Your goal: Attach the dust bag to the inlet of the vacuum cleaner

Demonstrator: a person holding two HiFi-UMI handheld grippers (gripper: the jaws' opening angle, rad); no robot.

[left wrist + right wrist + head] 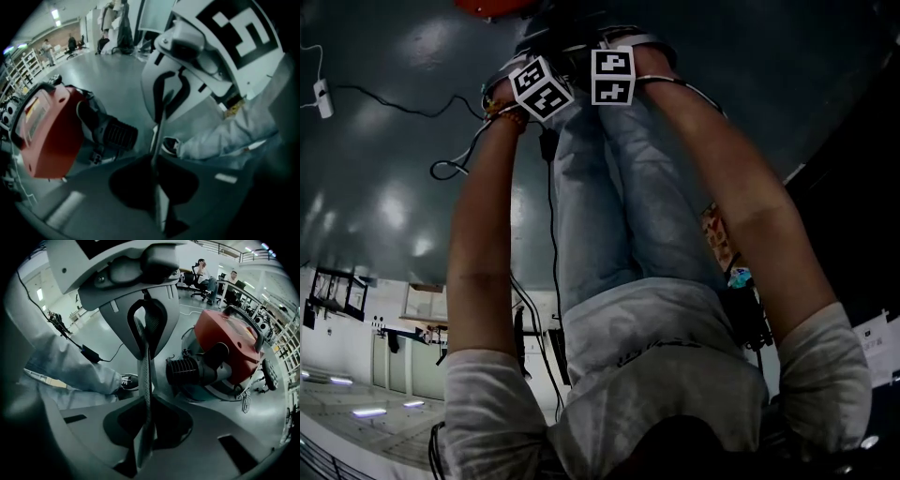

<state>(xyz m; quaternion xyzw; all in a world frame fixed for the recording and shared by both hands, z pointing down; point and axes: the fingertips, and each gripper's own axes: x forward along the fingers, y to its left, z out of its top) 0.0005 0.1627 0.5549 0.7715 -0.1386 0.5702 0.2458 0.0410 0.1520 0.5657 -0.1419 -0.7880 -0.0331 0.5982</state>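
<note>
Floor (384, 169) is showing glossy grey-green and reflecting ceiling lights, with a black cable (394, 101) trailing across it. Vacuum cleaner (229, 345), red-bodied, is sitting on that floor just beyond the person's shoe (129, 380), its black ribbed inlet (185, 371) pointing towards the grippers. Left gripper (157, 154) is showing jaws pressed together with nothing between them. Right gripper (144, 380) is doing the same, jaws meeting and empty. Both are hanging close together over the jeans (600, 206). The room is a large open hall: shelving (23, 65) is lining one side and seated people (206, 280) are working at desks far behind.
</note>
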